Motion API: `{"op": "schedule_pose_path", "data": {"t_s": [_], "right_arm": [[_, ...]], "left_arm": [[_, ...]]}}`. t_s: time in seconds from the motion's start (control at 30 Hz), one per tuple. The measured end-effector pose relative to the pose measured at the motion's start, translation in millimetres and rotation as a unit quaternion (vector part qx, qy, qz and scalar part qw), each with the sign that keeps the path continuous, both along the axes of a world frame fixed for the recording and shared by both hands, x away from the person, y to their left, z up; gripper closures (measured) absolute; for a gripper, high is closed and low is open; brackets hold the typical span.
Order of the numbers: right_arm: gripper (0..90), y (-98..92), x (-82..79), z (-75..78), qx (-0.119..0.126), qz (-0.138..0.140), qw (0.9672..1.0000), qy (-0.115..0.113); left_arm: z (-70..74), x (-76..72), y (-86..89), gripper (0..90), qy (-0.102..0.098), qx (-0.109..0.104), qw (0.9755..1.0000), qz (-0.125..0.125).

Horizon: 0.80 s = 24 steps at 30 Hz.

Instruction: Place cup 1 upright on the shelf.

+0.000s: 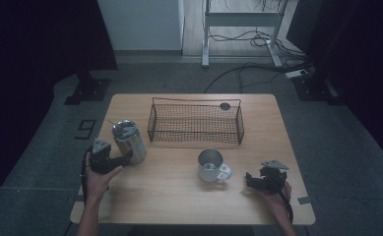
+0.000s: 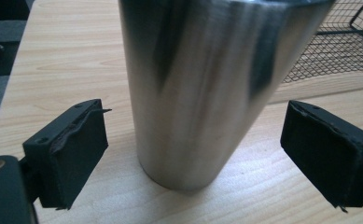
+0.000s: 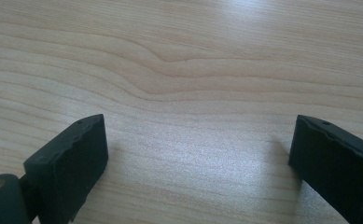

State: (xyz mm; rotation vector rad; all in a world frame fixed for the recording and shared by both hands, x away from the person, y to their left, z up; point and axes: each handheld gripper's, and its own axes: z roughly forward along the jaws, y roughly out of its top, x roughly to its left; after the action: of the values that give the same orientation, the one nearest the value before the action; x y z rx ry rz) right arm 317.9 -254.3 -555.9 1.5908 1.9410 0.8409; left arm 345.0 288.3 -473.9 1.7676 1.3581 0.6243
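A tall steel tumbler (image 1: 129, 141) with a lid stands upright near the table's left edge. My left gripper (image 1: 125, 158) is level with it from the near side. In the left gripper view the tumbler (image 2: 202, 88) stands between the two black pads (image 2: 72, 149) of the left gripper (image 2: 195, 140), with a gap on each side, so the jaws are open and not pressing. A steel mug (image 1: 211, 165) with a white handle sits mid-table. My right gripper (image 1: 248, 180) rests to the right of the mug, pointing left, open over bare wood (image 3: 198, 154).
A black wire basket (image 1: 194, 101) stands at the back middle of the wooden table (image 1: 179, 201), with a small dark round object at its far right corner (image 1: 225, 105). Behind the table lie floor cables and a desk frame.
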Motion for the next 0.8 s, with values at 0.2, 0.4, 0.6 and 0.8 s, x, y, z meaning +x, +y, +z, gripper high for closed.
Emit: {"op": "schedule_pose_path", "data": {"t_s": [0.2, 0.4, 0.6, 0.8], "right_arm": [[4.3, 0.0, -0.1, 0.0, 0.0, -0.001, 1.0, 0.0], [4.5, -0.1, -0.1, 0.1, 0.0, -0.001, 1.0, 0.0], [4.6, -0.1, -0.2, 0.1, 0.0, -0.002, 1.0, -0.001], [4.8, -0.2, -0.2, 0.1, 0.0, -0.002, 1.0, -0.001]], "left_arm": [[0.7, 5.6, -2.9, 7.5, -0.004, 0.004, 1.0, -0.001], [1.2, 9.6, -7.6, 7.6, -0.01, 0.01, 0.9999, -0.003], [3.2, 16.3, -11.2, 7.1, -0.014, 0.008, 0.9998, -0.009], [1.9, 21.7, -12.4, 5.6, -0.022, -0.005, 0.9997, -0.011]]}}
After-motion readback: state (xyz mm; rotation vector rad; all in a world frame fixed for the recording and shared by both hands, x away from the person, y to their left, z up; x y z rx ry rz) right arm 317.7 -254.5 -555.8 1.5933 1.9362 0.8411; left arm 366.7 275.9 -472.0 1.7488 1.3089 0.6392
